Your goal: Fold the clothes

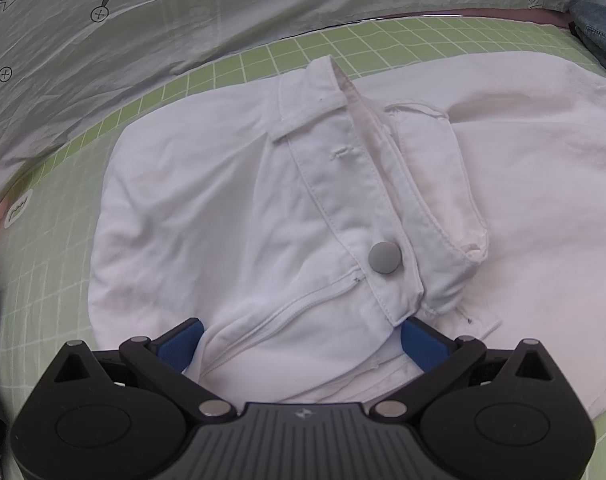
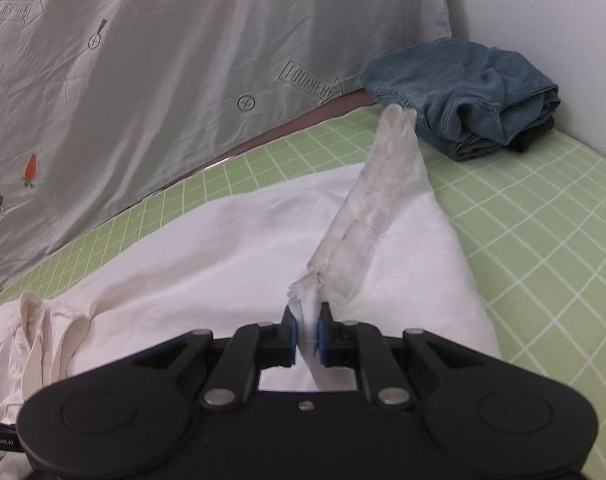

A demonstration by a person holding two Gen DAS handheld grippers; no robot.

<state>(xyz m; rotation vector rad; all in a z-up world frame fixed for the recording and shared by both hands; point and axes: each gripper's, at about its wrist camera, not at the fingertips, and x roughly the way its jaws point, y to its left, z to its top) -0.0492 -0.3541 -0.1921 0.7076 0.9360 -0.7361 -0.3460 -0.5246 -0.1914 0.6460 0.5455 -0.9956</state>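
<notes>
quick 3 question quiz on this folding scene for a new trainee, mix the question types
1. True or false: the right gripper is shut on a bunched strip of the white trousers.
2. Multiple choice: what lies in the corner by the wall? A) a folded blue denim garment B) a red towel C) a pair of shoes
3. Fill in: the trousers lie on a green mat printed with a white ____.

Key
1. True; the cloth rises from between its pads.
2. A
3. grid
</notes>
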